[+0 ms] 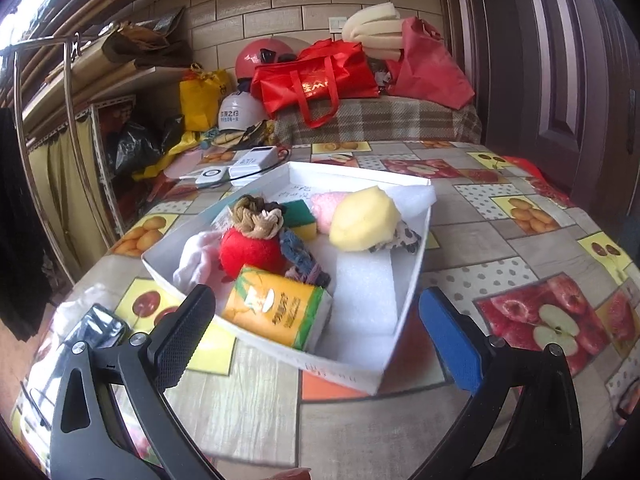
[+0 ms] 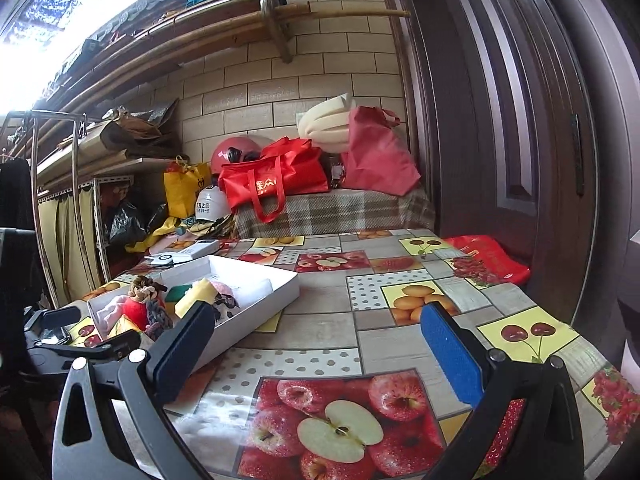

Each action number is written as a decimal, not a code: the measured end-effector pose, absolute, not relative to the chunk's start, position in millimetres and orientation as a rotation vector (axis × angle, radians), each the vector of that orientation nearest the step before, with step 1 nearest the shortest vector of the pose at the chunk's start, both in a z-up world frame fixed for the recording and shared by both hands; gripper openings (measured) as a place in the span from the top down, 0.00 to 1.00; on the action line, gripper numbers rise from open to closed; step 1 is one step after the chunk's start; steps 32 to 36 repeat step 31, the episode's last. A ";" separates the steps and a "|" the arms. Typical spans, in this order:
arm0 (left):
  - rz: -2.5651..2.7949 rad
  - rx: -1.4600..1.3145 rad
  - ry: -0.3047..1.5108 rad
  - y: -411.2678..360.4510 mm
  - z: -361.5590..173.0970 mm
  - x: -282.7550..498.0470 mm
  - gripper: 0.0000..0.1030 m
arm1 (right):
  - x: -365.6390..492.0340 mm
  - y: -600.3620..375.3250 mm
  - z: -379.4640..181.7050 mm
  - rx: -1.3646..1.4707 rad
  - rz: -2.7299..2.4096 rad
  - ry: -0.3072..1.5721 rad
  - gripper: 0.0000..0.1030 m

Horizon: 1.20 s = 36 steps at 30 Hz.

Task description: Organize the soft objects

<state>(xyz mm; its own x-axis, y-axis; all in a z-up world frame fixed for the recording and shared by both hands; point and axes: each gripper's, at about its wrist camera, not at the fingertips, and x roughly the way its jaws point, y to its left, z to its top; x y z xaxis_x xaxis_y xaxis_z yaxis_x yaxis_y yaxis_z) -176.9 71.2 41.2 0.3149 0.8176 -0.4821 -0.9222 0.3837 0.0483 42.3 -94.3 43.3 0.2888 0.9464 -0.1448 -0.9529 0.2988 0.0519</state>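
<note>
Fingers [image 1: 192, 332] apart, nothing held

Tissue pack [image 1: 276, 310] at near end of box [image 1: 360, 372], sponge [image 1: 362, 220] behind, on table [image 1: 500, 240].

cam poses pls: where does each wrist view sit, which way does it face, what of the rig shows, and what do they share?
Left wrist: sits on the left claw, low over the table, facing the white box of soft items; both open fingers show, plus a fingertip at the bottom edge.
Right wrist: sits on the right claw, to the box's right, facing bare tablecloth and the door; open fingers show, left claw at far left.
Shared: white box, yellow sponge, red bag.
</note>
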 end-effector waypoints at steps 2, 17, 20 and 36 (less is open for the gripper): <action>1.179 -0.275 0.505 79.6 36.8 -174.2 0.00 | 42.7 -94.6 43.4 -0.039 1.270 0.159 0.00; 1.200 -0.292 0.474 77.9 38.8 -183.9 0.00 | 45.4 -98.2 42.1 -0.016 1.274 0.175 0.00; 1.199 -0.295 0.477 78.4 38.6 -185.0 0.00 | 46.0 -98.3 42.2 -0.019 1.274 0.176 0.00; 1.193 -0.286 0.463 75.6 37.4 -186.6 0.00 | 45.8 -96.4 40.4 -0.024 1.275 0.197 0.00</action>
